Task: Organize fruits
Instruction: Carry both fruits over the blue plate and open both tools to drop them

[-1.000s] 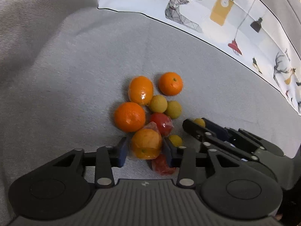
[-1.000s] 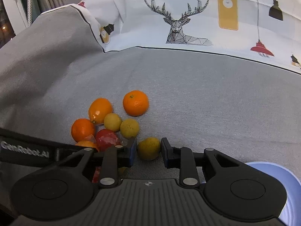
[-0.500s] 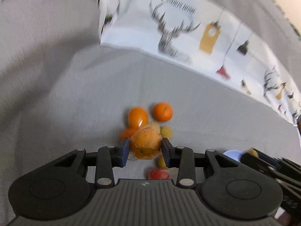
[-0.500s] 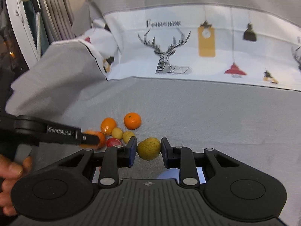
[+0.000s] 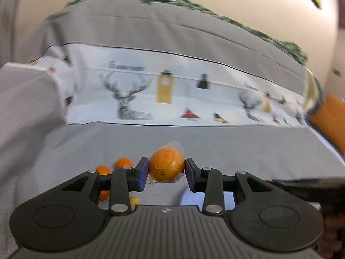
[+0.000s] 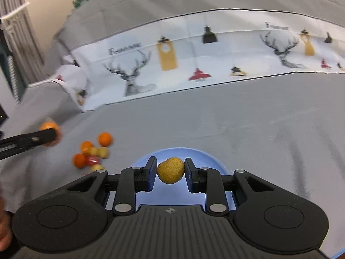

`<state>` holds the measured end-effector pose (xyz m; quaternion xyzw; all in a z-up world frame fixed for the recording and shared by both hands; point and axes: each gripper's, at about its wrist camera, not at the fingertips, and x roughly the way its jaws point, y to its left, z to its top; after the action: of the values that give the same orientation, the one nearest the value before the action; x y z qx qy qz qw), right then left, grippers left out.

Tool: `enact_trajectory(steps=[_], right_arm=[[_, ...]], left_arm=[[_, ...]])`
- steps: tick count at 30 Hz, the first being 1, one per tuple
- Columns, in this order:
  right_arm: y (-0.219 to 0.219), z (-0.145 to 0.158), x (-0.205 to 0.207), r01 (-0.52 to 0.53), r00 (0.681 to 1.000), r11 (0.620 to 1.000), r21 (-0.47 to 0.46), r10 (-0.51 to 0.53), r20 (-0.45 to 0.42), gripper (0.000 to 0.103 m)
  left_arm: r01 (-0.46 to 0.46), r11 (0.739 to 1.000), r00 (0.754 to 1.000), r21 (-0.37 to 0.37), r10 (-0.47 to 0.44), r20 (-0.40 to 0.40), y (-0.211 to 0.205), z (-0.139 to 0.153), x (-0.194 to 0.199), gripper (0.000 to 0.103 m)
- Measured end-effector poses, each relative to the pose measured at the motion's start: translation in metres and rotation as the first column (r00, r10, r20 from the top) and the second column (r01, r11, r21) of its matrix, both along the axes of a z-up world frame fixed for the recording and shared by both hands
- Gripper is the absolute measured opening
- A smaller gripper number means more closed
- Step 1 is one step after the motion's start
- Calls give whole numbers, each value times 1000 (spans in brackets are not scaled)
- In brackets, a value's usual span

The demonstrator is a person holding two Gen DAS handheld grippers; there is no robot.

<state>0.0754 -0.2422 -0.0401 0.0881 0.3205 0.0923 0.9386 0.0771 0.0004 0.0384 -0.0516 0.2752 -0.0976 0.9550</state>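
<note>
My left gripper (image 5: 166,171) is shut on an orange in clear wrap (image 5: 166,166), lifted above the grey sofa seat. In the right wrist view that gripper (image 6: 55,135) shows at the far left, still holding the orange (image 6: 47,125). My right gripper (image 6: 170,170) is shut on a small yellow-green fruit (image 6: 170,170), held over a light blue bowl (image 6: 207,155). The remaining pile of fruits (image 6: 92,153), oranges, small yellow ones and a red one, lies on the seat left of the bowl. Part of the bowl (image 5: 189,197) shows under my left fingers.
A white cushion cover printed with deer and lamps (image 6: 194,56) runs along the sofa back. An orange cushion (image 5: 330,116) sits at the far right. A hand (image 6: 4,231) shows at the left edge. Grey seat fabric (image 6: 269,129) stretches right of the bowl.
Both grippers rose from the pile with their fruit and swung right. The blue bowl now lies under the right gripper. The view tilted up toward the sofa back.
</note>
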Motion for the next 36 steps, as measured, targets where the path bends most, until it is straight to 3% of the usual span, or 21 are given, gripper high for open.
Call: enact_trajectory(steps=[3,8,16,28,36], right_arm=[[-5,-10,4,17,999,1000,-4,-17,-34,29],[2,-13,11,4,999,998,-55,-6,-37,29],[12,-17,13,-26,999,994,-110,22,-33,29],[17,-19,12,-20,999,991,-135,16,-37,29],[16,-20,12,-22,999,990,-139,17,-41,29]], left_arm=[[24,999,1000,25,-23,-16,-8,-8,8,41],[68,997,994,-37,-71,-89,-14,-25,22,40],[230,969,970,92,-221,-97,-58,-45,16,41],[280,948,956,153,-261,-131,-78,-62,17,41],[271,952,958,143,-253,-132,-76,-63,17,41]])
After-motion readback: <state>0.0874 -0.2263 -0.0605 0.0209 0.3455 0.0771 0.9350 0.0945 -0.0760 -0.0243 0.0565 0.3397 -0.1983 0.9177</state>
